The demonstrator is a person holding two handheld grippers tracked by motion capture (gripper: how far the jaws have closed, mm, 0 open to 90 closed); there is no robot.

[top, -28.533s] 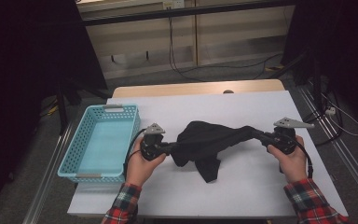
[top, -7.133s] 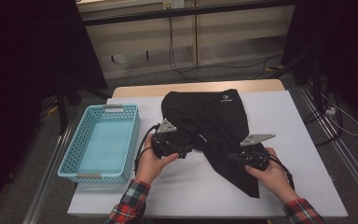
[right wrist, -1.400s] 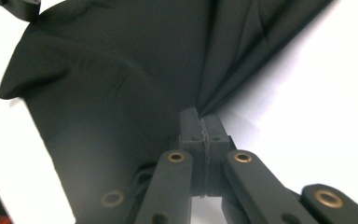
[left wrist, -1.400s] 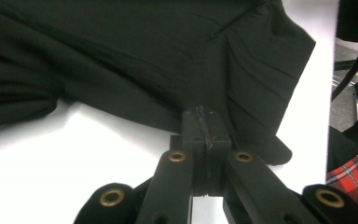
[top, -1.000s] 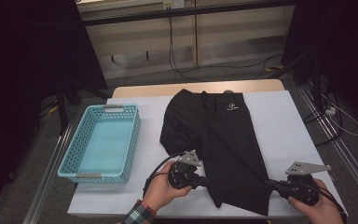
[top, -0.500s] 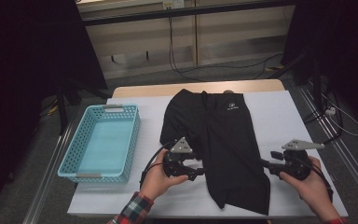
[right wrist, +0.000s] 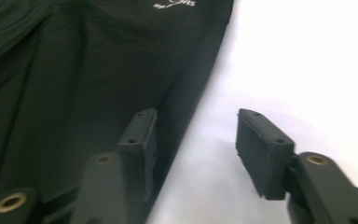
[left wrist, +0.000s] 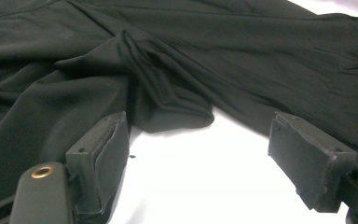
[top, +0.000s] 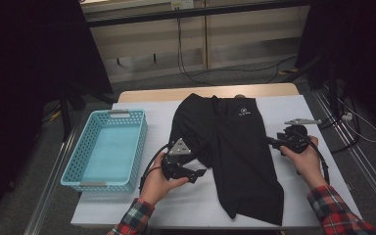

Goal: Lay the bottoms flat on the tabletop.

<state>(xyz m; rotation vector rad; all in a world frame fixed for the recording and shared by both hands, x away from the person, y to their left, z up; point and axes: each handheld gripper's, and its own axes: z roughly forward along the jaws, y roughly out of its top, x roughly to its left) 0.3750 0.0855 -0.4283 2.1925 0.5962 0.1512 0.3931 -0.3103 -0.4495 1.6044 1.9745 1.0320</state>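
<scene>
Black shorts (top: 230, 152) lie spread flat on the white table (top: 303, 105), waistband toward the far edge, legs running toward the near edge; small white logo near the waistband, far-right part of the garment. Left gripper (top: 199, 173), held in the person's left hand (top: 159, 183), sits near the table's near-left area, just beside the shorts' left edge; jaws released, having just been opening, w/ nothing pinched between them. In the left gripper view the pads stand wide apart over bare table, a bunched fold of fabric (left wrist: 168, 93) lying just ahead of the gap. Right gripper (top: 270, 142), in the right hand (top: 306, 159), is at the shorts' right edge, toward the table's right side; jaws apart, having just been closing, not clamped. In the right gripper view the garment's hem edge runs by the left pad, which lies over the fabric; right pad over bare table. Light-blue basket (top: 85, 152) stands at the table's left edge, well apart from the shorts.
</scene>
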